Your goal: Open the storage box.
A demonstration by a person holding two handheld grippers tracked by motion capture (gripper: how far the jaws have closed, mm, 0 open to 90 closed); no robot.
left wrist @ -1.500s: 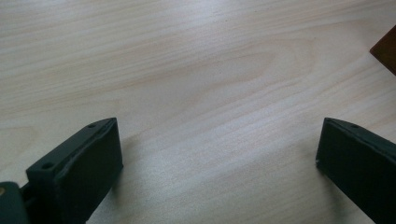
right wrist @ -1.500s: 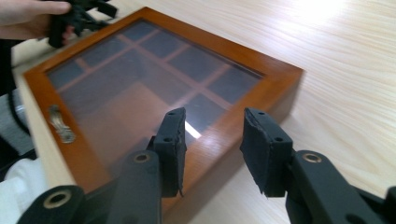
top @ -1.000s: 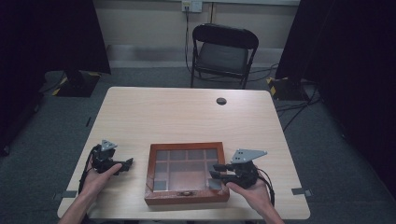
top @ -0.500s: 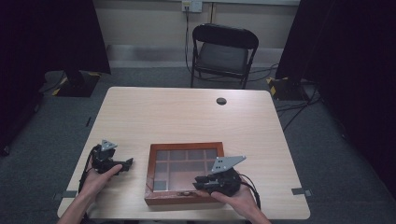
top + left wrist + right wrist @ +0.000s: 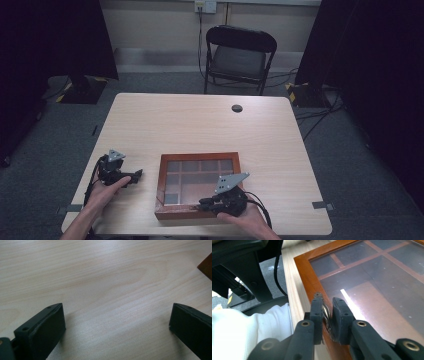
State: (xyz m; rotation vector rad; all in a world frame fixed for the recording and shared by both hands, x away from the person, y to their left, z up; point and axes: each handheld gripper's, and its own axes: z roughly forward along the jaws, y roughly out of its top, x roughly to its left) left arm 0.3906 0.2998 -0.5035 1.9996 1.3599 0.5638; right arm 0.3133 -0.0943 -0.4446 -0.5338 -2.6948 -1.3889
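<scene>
Right gripper (image 5: 327,315): jaws clamp the small metal handle (image 5: 325,312) on the glass-lidded brown wooden box (image 5: 197,187) (near edge).
Left gripper (image 5: 115,325): jaws wide apart over the pale wooden table (image 5: 100,277).

From up high, my right gripper (image 5: 207,202) covers the near rim of the wooden box (image 5: 165,170), so I can't see the small metal handle (image 5: 325,312) there. What lies under the glass lid (image 5: 374,277) is too dark to make out. The dark round thing (image 5: 237,108) far across the worktop (image 5: 200,125) is too small to identify. The left gripper view cuts the box to one corner.
</scene>
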